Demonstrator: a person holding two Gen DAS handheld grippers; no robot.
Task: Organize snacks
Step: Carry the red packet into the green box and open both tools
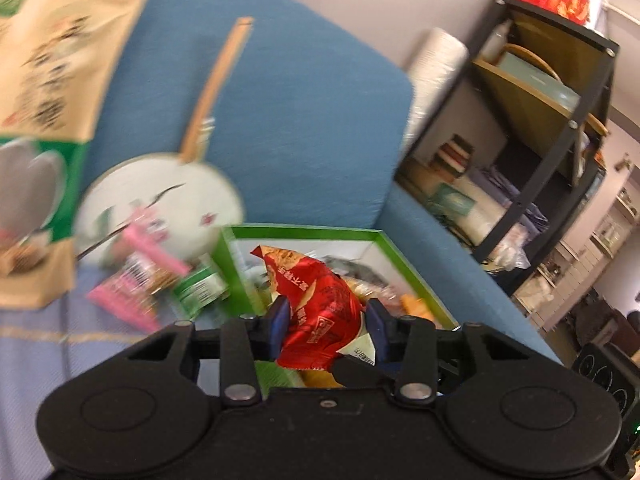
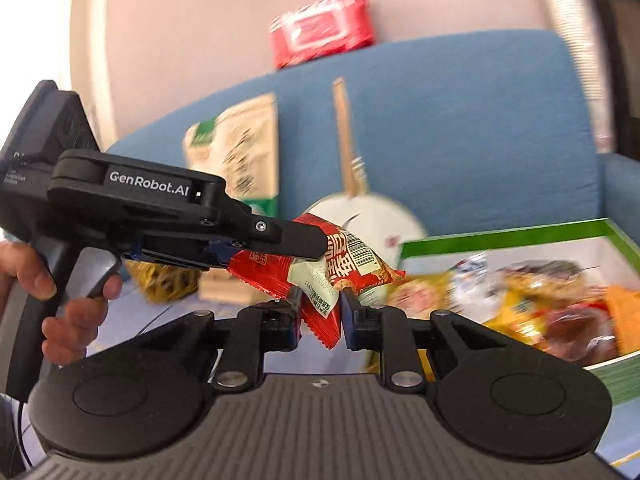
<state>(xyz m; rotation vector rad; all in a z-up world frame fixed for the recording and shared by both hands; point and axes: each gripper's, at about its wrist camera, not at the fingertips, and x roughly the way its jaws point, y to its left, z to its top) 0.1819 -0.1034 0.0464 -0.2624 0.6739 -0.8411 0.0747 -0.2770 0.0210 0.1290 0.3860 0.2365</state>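
Observation:
A red snack packet [image 1: 316, 280] with white print hangs in the air above the near edge of a green-rimmed box [image 1: 300, 232]. My left gripper [image 1: 327, 320] is shut on it, blue pads pressing both sides. In the right wrist view the same red packet [image 2: 348, 264] is held from the left by the left gripper [image 2: 308, 248], seen side-on. My right gripper [image 2: 322, 304] is shut on the packet's lower corner. The green-rimmed box [image 2: 500, 236] lies to the right with several wrapped snacks inside.
A blue sofa [image 1: 312, 112] forms the backdrop. A round fan [image 1: 168, 200] with a wooden handle, a kraft paper bag [image 1: 60, 60] and a pink packet [image 1: 136, 280] lie left of the box. A black shelf [image 1: 560, 120] stands right. A hand [image 2: 60, 300] grips the left gripper's handle.

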